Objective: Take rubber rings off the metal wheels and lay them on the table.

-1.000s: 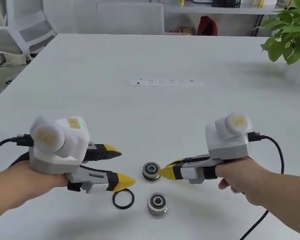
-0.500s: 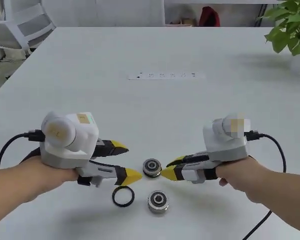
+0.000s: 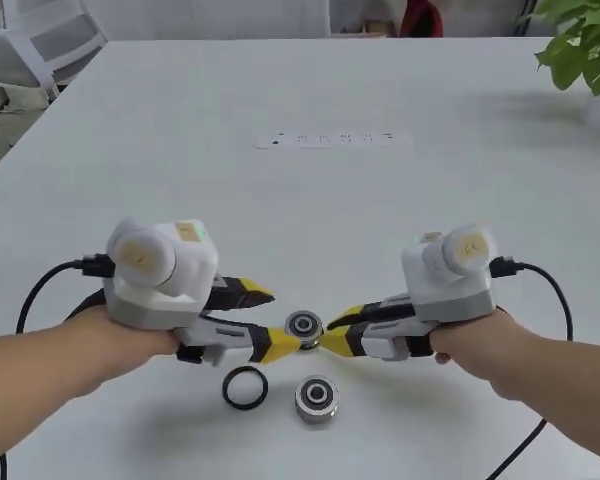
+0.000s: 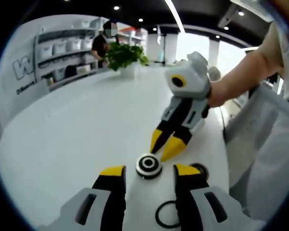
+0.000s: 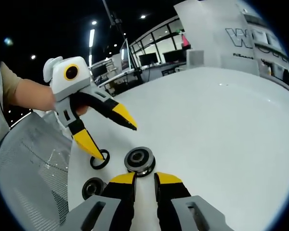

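Note:
A metal wheel [image 3: 303, 325] with a black rubber ring on it lies flat on the white table [image 3: 310, 210]. My left gripper [image 3: 278, 318] is open, and the wheel [image 4: 149, 165] sits just ahead of its yellow tips, in line with the gap. My right gripper [image 3: 332, 338] points at the wheel [image 5: 139, 160] from the other side, with only a narrow gap between its jaws and nothing in it. A loose rubber ring [image 3: 245, 387] lies nearer me. A second wheel [image 3: 316, 397] lies beside it.
A white power strip [image 3: 330, 139] lies flat at the table's middle. A green plant [image 3: 580, 45] stands at the far right corner and a white chair [image 3: 35, 45] at the far left. Cables [image 3: 540, 290] trail from both grippers.
My left gripper has moved right, bringing its open jaws up to the wheel. The right gripper has stayed at the wheel's other side. The head camera has tilted down a little.

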Demonstrator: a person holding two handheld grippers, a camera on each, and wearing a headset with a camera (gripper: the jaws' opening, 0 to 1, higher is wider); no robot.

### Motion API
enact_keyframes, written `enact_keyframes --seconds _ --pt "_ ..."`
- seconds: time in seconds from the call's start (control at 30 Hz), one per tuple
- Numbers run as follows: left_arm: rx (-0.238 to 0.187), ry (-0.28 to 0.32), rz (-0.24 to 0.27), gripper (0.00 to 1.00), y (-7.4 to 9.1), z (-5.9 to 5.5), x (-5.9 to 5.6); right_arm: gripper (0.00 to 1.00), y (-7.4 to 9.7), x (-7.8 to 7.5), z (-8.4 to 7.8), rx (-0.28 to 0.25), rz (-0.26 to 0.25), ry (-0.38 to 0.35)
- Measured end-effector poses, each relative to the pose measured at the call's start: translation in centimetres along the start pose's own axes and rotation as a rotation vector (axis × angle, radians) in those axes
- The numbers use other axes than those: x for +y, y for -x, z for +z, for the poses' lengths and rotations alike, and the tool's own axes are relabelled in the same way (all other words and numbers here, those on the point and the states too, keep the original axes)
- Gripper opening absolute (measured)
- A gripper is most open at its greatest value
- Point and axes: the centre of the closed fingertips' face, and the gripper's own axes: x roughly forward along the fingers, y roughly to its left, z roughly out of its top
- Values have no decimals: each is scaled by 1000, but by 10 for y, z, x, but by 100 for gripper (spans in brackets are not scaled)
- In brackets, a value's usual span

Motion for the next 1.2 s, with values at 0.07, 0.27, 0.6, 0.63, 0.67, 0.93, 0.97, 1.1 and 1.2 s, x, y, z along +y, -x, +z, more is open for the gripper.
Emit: enact_keyframes --seconds 0.07,0.27,0.6,0.63,0.67,0.93,0.97,1.1,1.2 --pt "0 3 -2 39 -3 0 0 14 0 0 0 -3 2 8" --pt "6 7 -10 35 -12 -1 -1 14 -2 2 -1 8 7 106" --pt "16 13 -13 28 -20 -1 -2 14 -5 4 -1 13 12 177" --pt "18 14 -13 28 -20 -2 -2 14 -5 4 -1 13 13 181" --pt "20 14 -12 27 -21 -2 -2 15 -5 4 -1 13 11 189" --pt "36 9 -4 21 -24 -6 -3 16 -6 4 0 14 18 225" --pt "36 8 -1 20 -24 -5 -3 16 -6 4 1 14 19 228" --pt "41 -2 14 16 -24 -5 0 17 -7 4 2 12 25 230" --pt "43 -36 20 17 -25 -5 -2 19 -8 3 2 14 25 232"
